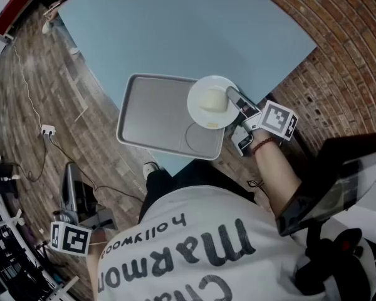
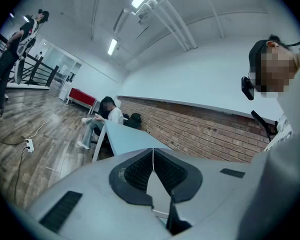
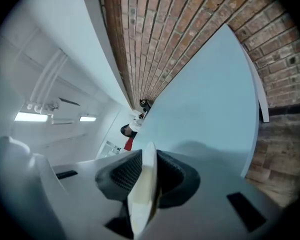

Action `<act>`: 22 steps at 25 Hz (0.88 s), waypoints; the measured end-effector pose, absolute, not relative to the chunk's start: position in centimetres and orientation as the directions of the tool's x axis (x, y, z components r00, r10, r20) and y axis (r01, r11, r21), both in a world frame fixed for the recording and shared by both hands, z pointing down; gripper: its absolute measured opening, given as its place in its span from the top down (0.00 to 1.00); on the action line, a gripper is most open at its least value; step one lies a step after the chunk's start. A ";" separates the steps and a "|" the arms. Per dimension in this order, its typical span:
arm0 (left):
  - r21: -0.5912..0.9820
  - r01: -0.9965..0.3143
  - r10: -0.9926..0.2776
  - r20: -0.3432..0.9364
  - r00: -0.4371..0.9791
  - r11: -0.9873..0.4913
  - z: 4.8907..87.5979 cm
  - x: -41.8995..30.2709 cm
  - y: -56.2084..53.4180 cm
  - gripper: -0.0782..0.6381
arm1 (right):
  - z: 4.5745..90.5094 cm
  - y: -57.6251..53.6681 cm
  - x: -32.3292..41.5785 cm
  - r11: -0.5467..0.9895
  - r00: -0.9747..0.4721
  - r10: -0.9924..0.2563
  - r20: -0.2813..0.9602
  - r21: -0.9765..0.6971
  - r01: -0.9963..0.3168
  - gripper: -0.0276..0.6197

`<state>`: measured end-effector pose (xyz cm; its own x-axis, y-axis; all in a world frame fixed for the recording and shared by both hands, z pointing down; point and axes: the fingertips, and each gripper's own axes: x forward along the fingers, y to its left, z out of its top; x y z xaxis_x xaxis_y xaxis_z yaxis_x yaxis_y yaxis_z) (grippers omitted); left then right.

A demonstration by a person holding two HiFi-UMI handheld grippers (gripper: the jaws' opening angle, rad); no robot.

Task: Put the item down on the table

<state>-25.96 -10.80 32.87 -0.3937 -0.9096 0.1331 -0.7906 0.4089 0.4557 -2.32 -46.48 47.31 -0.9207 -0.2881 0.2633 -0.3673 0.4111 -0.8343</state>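
When looking steeply down from the head view, finds the right gripper (image 1: 230, 100) clamped on the rim of a white plate (image 1: 203, 108), with a pale yellow block (image 1: 214, 100) lying on that plate. Places the plate over the far right corner of a grey tray (image 1: 151, 115) set at the near edge of the pale blue table (image 1: 194, 30); cannot tell from here any contact or gap between plate and tray. Shows, in the right gripper view, the same plate (image 3: 142, 194) edge-on between the two dark pads, jaws pressed against it from both sides, with the table (image 3: 205, 109) stretching beyond and a brick wall (image 3: 155, 44) behind it. Finds the left gripper (image 1: 70, 177) low at the person's left side, well apart from the table and above the wooden floor (image 1: 25, 105). Shows, in the left gripper view, that gripper (image 2: 153, 156) with jaws brought together at the tips and nothing between them.
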 end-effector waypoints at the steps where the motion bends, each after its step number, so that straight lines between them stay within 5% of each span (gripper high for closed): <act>1: 0.457 -0.790 -0.910 0.133 -0.394 0.409 32.9 -25.9 -10.9 0.87 | 47.2 -46.6 -2.3 0.426 -0.919 -0.294 0.265 -0.824 -0.374 0.82; 9: 0.463 -0.785 -0.908 0.133 -0.398 0.412 33.0 -26.0 -10.9 0.87 | 46.7 -46.9 -2.5 0.599 -0.909 -0.329 0.255 -0.688 -0.410 0.82; 22: 0.468 -0.786 -0.912 0.131 -0.389 0.403 33.3 -26.0 -11.3 0.87 | 49.5 -46.1 -2.8 0.770 -0.800 -0.348 0.489 -0.337 -0.541 0.80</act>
